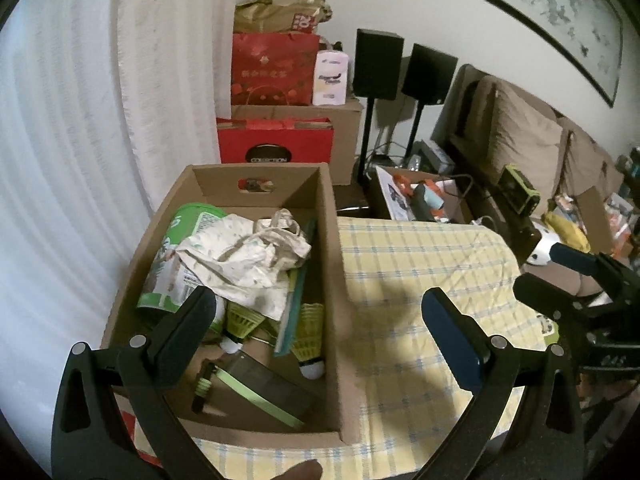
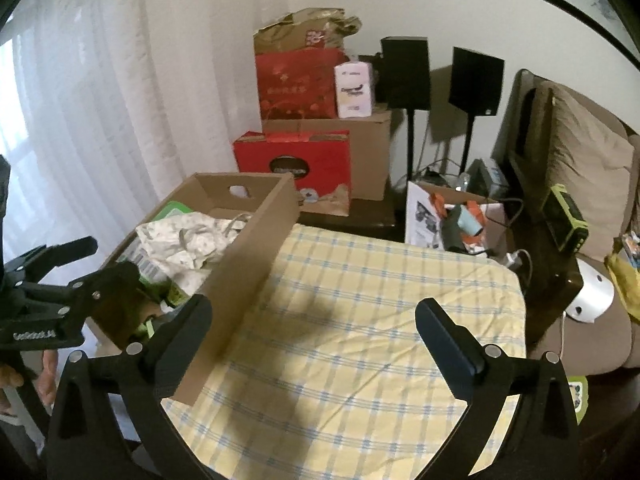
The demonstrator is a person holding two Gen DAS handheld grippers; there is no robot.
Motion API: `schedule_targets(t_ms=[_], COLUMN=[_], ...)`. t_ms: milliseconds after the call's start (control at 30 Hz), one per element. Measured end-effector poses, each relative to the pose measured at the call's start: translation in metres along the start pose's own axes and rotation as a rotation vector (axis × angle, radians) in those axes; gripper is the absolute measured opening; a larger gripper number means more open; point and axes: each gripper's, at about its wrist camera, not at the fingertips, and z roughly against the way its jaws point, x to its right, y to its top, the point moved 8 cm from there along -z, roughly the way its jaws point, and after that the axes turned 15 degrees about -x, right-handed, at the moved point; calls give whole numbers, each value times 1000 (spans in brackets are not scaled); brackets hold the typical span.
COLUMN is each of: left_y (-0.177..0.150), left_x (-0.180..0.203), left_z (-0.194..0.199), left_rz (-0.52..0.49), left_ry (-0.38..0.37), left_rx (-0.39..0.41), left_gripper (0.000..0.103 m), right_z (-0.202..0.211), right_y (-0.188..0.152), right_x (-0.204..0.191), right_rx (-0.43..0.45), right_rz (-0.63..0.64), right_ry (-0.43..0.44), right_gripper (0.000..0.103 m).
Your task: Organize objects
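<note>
The cardboard box point(image 1: 332, 280) on the left of the plaid-covered table point(image 1: 420, 280) already holds shuttlecocks point(image 1: 310, 332), a green pouch point(image 1: 176, 256) and a crumpled bag point(image 1: 248, 256); the cloth beside it lies bare. Left gripper point(image 1: 320, 320) and right gripper point(image 2: 316, 328) both stand spread wide with nothing between the jaws; packing looks nearly or wholly done.

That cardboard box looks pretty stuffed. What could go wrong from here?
The crumpled cloth bag is heaped near the rim of the cardboard box, so it might spill out if more is added. The shuttlecocks wedged beneath could get crushed. The box sits at the checked cloth's edge, so a nudge might tip it.
</note>
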Motion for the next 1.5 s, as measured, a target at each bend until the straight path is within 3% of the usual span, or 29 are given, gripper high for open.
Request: schedule_targets(t_ms=[167,333,567,1000,1500], left_y=[-9,-19,-35,-61,-76], left_x=[9,19,32,47,43], left_z=[6,9,12,29,46], left_rz=[-12,-36,-23,-21,-5], left_ry=[14,81,13,16,43], left_rx=[8,31,7,2,28], left_gripper=[103,103,103,103,103], right_z=[6,8,23,50,65], right_y=[-10,-23,-40,-72,-82], right_x=[13,21,29,26,18], right_rx=[1,5,31,56,74], right_rz=[-37,-63,-75,-87,-93], right_ry=[-12,-5,-57,-109,-125], right_gripper=[103,103,103,103,103])
